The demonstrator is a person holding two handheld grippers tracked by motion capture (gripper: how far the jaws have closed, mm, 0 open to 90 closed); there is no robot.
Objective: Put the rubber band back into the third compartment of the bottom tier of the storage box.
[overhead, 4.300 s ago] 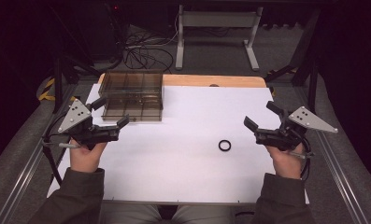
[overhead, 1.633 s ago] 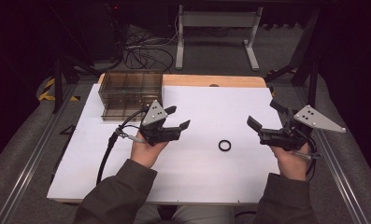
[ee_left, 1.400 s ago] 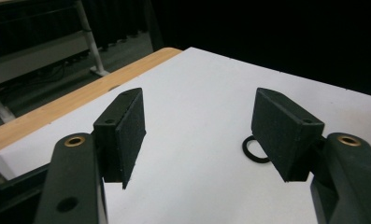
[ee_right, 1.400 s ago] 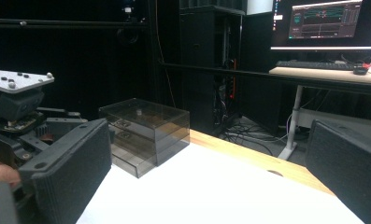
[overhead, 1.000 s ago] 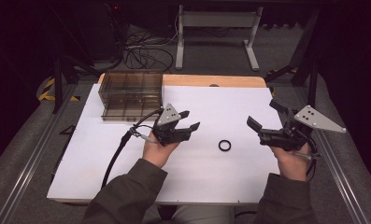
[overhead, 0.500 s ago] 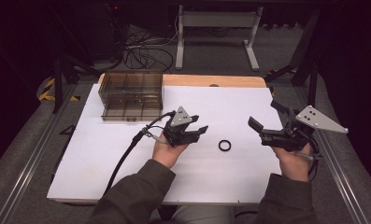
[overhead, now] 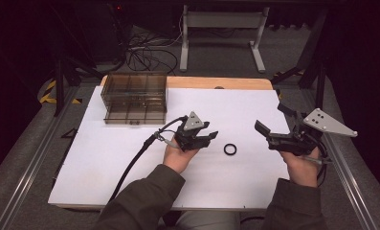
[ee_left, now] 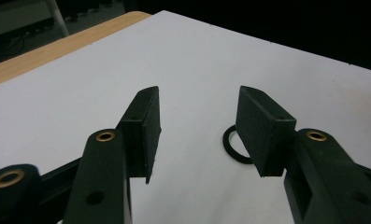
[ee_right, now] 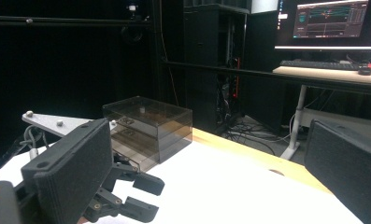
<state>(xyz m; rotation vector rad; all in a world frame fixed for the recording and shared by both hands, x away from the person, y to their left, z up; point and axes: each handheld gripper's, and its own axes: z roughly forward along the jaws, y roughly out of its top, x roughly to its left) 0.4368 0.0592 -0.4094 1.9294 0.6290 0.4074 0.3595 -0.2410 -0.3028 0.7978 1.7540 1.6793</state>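
From the high view we see the left gripper (overhead: pixel 207 139) near the middle of the white surface (overhead: pixel 106 163), its jaws pointing toward the black ring (overhead: pixel 230 149), which lies flat just beside the tips and apart from them. Those jaws have just been closing, yet nothing sits between them. The right gripper (overhead: pixel 273 125) hovers well to the right of the ring, jaws spread and empty. A smoky plastic box (overhead: pixel 135 97) stands at the far left of the surface.

In the left gripper view we find the ring (ee_left: pixel 231 145) on the surface, partly behind the right-hand pad, untouched.

In the right gripper view we see wide, released jaws, the box (ee_right: pixel 148 128) beyond, and the left gripper (ee_right: pixel 141 196) low down.
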